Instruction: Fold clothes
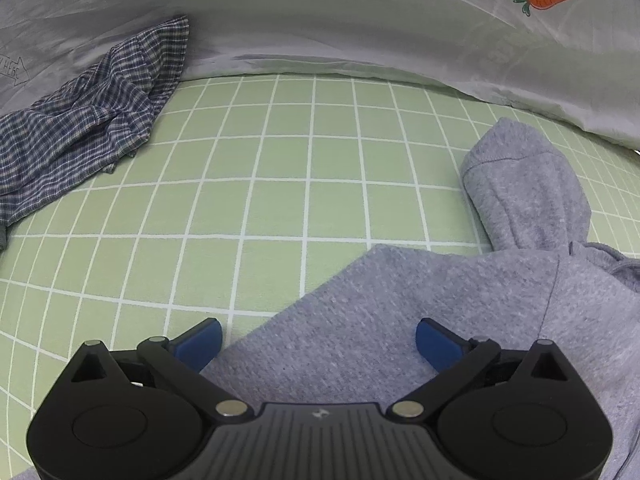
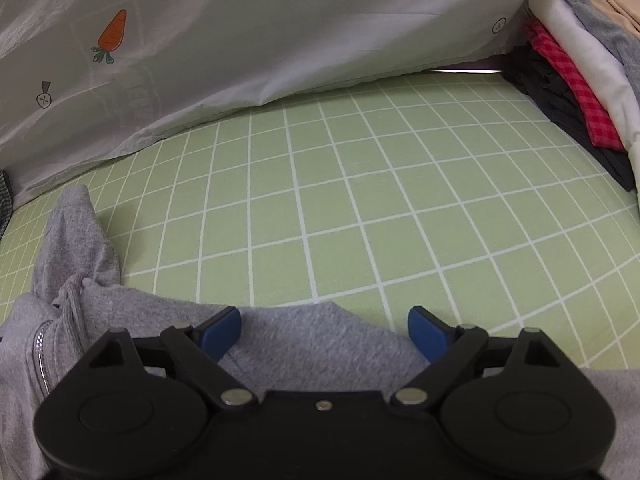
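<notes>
We find the left gripper (image 1: 318, 342) spread wide over the grey fleece zip hoodie (image 1: 400, 320), pads clear. The right gripper (image 2: 324, 334) likewise stands spread above its hem, which lies on the green checked sheet (image 2: 320, 200).

Under my fingers, the green checked bed sheet (image 1: 280, 168) carries a grey hoodie (image 1: 400, 320); a plaid shirt (image 1: 88, 120) ahead-left, a white quilt (image 2: 280, 40) ahead, stacked folded clothes (image 2: 580, 92) far right.
</notes>
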`<state>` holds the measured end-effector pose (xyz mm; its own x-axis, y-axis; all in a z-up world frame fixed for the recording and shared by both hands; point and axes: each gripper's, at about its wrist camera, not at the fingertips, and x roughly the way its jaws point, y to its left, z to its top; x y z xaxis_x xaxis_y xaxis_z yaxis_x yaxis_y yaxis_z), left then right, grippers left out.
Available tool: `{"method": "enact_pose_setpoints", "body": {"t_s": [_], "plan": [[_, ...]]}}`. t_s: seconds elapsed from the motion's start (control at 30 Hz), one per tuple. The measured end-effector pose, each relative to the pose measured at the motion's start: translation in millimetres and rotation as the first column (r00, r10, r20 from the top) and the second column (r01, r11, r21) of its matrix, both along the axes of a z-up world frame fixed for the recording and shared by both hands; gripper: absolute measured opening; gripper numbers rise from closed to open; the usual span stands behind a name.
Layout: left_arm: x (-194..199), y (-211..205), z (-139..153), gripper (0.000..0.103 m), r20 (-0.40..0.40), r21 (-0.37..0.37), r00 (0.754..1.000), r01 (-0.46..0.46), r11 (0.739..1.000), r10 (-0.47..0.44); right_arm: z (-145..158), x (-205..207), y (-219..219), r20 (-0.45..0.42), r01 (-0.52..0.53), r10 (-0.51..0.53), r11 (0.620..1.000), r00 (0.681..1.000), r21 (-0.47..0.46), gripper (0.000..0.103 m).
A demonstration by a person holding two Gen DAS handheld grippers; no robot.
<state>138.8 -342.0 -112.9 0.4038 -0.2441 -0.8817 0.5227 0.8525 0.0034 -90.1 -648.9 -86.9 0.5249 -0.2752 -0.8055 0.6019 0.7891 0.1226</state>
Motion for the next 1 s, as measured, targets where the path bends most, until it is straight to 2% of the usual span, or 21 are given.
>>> {"method": "enact_pose_setpoints", "body": {"t_s": [0.03,0.07,0.1,0.13,0.17,0.3,0.4,0.5,0.6,0.73,0.8,0.93,1.0], "plan": [[-2,-1,2,0.087,0.014,-0.008,1.000,0.010,1.000,-0.010,2,0,1,0.004,-0.020,0.020,1.000,1.000,-0.005,0.072],[-3,-2,5,0.068,0.021,-0.019,1.000,0.024,1.000,-0.023,4,1,2,0.008,-0.041,0.041,0.999,0.999,-0.011,0.060],[-4,-3,8,0.044,0.029,-0.030,0.999,0.037,0.999,-0.036,5,2,3,0.006,-0.065,0.065,0.998,0.998,-0.016,0.033],[-5,-4,10,0.029,0.027,-0.039,0.999,0.046,0.998,-0.045,7,3,3,0.002,-0.086,0.086,0.996,0.996,-0.016,0.018],[-4,-6,12,0.005,0.013,-0.046,0.999,0.050,0.998,-0.049,8,2,3,0.001,-0.103,0.103,0.995,0.995,-0.014,0.014],[-11,3,28,0.004,0.006,-0.114,1.000,0.018,0.993,-0.018,24,-14,4,0.072,-0.094,0.094,0.996,0.993,-0.004,0.007],[-26,25,55,0.004,0.035,-0.189,0.999,-0.007,0.982,0.014,44,-37,11,0.144,-0.067,0.067,0.998,0.987,-0.004,0.007],[-51,55,82,0.004,0.055,-0.247,0.998,-0.022,0.969,0.037,66,-65,28,0.190,-0.063,0.066,0.998,0.980,-0.022,0.007],[-84,85,95,0.004,0.053,-0.265,0.997,-0.034,0.964,0.050,78,-96,52,0.204,-0.077,0.081,0.997,0.976,-0.029,0.007],[-132,124,85,0.004,0.032,-0.206,0.997,-0.058,0.977,0.066,78,-139,86,0.176,-0.103,0.104,0.995,0.979,-0.015,0.006],[-151,145,70,0.004,-0.018,-0.184,0.995,-0.104,0.977,0.103,69,-158,100,0.145,-0.117,0.114,0.993,0.983,0.010,0.006],[-175,187,31,0.001,-0.164,-0.158,0.959,-0.258,0.953,0.232,41,-185,117,0.074,-0.128,0.122,0.988,0.990,0.086,0.006],[-181,201,22,0.001,-0.200,-0.140,0.939,-0.309,0.941,0.279,34,-192,119,0.056,-0.124,0.118,0.986,0.991,0.115,0.006]]}}
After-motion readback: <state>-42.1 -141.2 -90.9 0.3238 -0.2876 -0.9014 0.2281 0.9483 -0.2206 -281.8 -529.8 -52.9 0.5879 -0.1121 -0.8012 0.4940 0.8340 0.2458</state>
